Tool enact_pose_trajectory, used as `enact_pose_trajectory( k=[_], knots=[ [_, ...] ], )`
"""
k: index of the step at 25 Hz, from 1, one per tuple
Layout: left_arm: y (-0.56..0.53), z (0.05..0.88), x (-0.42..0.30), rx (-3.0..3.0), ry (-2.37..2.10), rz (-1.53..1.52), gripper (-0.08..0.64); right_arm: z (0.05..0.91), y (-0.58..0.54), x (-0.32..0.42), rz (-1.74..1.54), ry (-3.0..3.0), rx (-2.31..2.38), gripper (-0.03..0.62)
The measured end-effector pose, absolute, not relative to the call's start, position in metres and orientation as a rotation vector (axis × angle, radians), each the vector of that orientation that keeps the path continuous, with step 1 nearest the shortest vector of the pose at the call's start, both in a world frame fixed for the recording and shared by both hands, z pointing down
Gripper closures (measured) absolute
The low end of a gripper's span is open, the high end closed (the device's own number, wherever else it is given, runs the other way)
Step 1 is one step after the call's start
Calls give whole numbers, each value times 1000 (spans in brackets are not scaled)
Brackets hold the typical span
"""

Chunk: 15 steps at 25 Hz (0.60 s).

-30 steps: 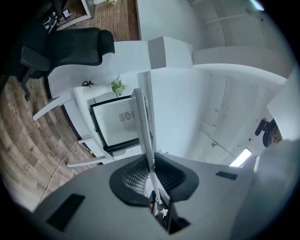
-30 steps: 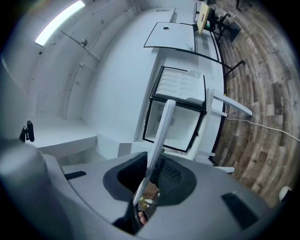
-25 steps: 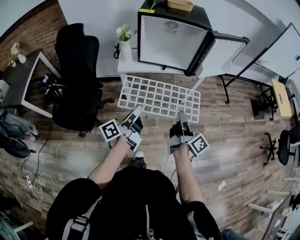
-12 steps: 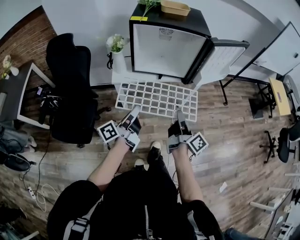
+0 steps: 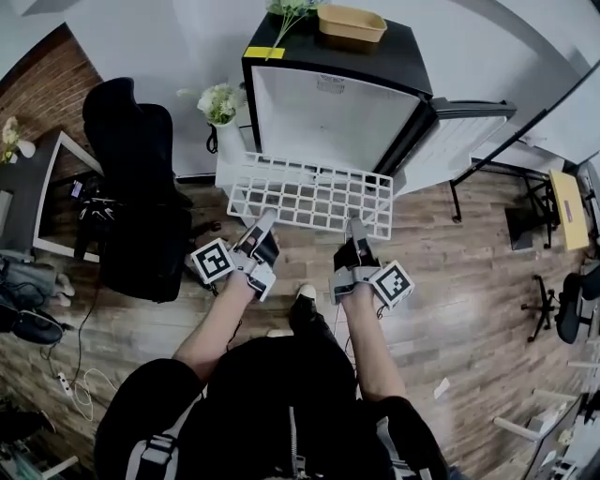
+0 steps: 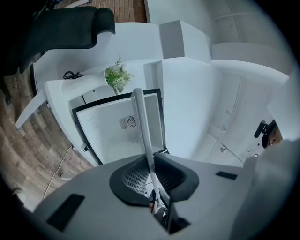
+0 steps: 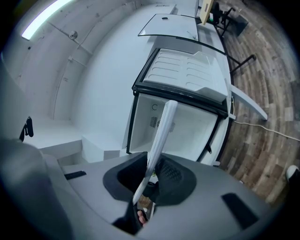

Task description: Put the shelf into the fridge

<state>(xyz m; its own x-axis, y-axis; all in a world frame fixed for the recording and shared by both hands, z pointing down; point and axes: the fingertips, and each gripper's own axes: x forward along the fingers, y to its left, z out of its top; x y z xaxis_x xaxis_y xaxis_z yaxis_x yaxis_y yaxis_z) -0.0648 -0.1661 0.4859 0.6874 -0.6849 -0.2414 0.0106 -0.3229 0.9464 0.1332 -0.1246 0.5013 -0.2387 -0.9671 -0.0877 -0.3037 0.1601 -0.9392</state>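
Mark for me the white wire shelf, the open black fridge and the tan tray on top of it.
white wire-grid shelf [image 5: 309,195], head view, middle of the grid
open black fridge [image 5: 328,117], head view, white back wall inside
tan tray [image 5: 352,23], head view, its inner floor

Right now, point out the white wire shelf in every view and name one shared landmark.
Head view: wire shelf at centre, below the open fridge.
Left gripper view: edge-on bar rising from the jaws.
Right gripper view: edge-on bar, leaning right.
Shared landmark: the fridge's white interior.
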Motion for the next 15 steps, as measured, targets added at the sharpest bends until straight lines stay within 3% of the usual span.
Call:
enact_pose_trajectory(
  k=[15],
  knots=[
    [-258,490,-30,1750,-606,-813,512,504,-225,170,-1161,1731,-1193,534]
  ],
)
